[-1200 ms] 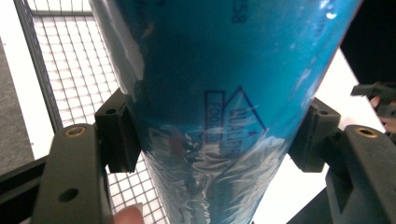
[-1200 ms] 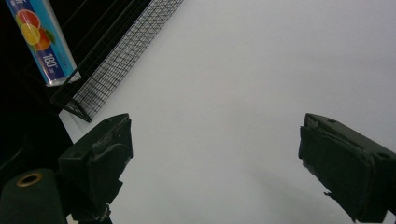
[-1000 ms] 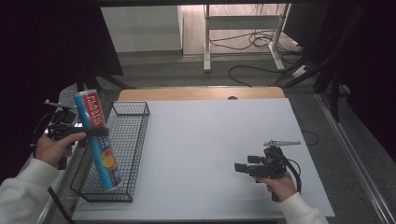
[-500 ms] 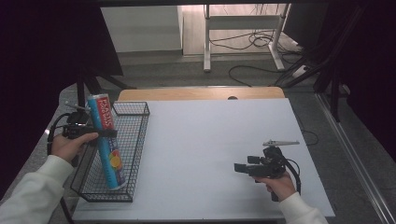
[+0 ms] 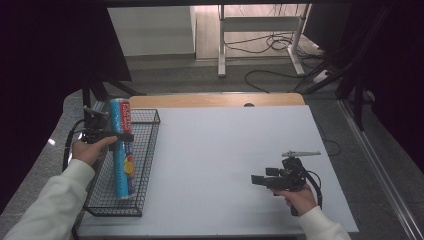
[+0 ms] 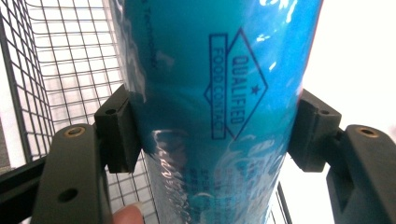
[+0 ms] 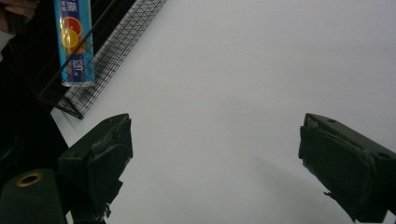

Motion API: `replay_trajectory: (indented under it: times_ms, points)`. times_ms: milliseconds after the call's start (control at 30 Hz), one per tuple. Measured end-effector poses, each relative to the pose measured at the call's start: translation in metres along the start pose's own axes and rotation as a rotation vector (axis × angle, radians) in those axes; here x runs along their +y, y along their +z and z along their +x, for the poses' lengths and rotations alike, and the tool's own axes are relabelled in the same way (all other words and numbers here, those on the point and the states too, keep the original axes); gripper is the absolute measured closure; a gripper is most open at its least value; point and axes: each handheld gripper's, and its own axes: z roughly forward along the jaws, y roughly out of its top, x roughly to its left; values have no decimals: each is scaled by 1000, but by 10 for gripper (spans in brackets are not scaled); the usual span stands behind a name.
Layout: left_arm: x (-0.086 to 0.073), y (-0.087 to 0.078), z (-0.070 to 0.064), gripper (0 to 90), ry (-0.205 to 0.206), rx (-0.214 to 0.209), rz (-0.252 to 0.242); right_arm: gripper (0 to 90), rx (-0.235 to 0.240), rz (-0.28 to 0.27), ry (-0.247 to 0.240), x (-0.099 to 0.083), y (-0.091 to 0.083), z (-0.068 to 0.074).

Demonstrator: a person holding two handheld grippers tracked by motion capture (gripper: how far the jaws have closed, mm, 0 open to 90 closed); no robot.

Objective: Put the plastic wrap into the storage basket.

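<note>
White table top (image 5: 225, 160) carries a black wire basket (image 5: 145, 165) along its left edge; a blue wrapped roll (image 5: 121, 150) stands nearly upright in it, bottom end on the mesh. Left gripper (image 5: 117, 136) is clamped on the roll's upper half, while the right gripper (image 5: 260, 181) idles wide and empty over bare table. Risk: glossy film may slip, or a tall roll released upright could topple over the rim.

White tabletop (image 5: 220, 150) lies open — the wire basket (image 5: 146, 165) walls off its left edge.
</note>
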Motion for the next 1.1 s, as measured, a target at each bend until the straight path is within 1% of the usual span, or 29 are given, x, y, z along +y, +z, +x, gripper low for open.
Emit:
replay_trajectory:
  times_ms: [167, 200, 233, 267, 367, 433, 467, 500, 600, 633, 733, 767, 833, 867, 900, 933, 967, 1000, 1033, 1100]
  points:
    - [6, 16, -1, 316, -19, 24, 13, 104, -3, 2, 1, 0, 1, -1]
    - [6, 16, -1, 316, -19, 24, 13, 104, -4, 2, 2, 0, 1, -1]
    - [8, 24, 1, 315, -25, 24, 27, 104, -5, 4, 3, 0, 1, -1]
    - [8, 28, 1, 315, -34, 26, 34, 104, -5, 4, 3, 0, 1, -1]
    - [10, 40, 3, 315, -39, 36, 65, 104, -7, 6, 7, -1, 1, -2]
    - [10, 46, 4, 315, -48, 40, 68, 105, -9, 8, 8, -1, 1, -3]
    - [10, 46, 4, 315, -48, 40, 68, 105, -10, 8, 8, -1, 1, -3]
    - [11, 51, 4, 315, -59, 49, 71, 105, -11, 10, 8, -1, 1, -3]
    - [12, 55, 4, 315, -65, 49, 75, 105, -11, 10, 10, -1, 1, -4]
    - [12, 59, 6, 315, -72, 49, 72, 105, -12, 10, 9, -2, 1, -4]
    - [11, 62, 8, 315, -85, 43, 71, 105, -13, 10, 10, -2, 1, -4]
    - [11, 65, 10, 314, -100, 50, 71, 105, -12, 11, 10, -2, 1, -4]
    - [10, 68, 13, 313, -117, 59, 70, 105, -13, 13, 10, -2, 2, -4]
    - [10, 68, 13, 312, -117, 59, 70, 105, -13, 13, 10, -2, 2, -4]
    - [10, 70, 14, 312, -130, 64, 68, 105, -12, 14, 9, -2, 2, -4]
    - [9, 71, 16, 311, -128, 71, 78, 105, -12, 14, 7, -2, 3, -4]
    - [9, 75, 18, 307, -136, 86, 82, 104, -11, 17, 8, -2, 3, -4]
    - [9, 75, 18, 303, -136, 86, 82, 104, -11, 17, 8, -2, 3, -4]
    - [8, 79, 19, 303, -138, 104, 90, 105, -11, 18, 9, -2, 3, -4]
    - [7, 87, 21, 287, -148, 126, 111, 105, -12, 20, 10, -3, 4, -4]
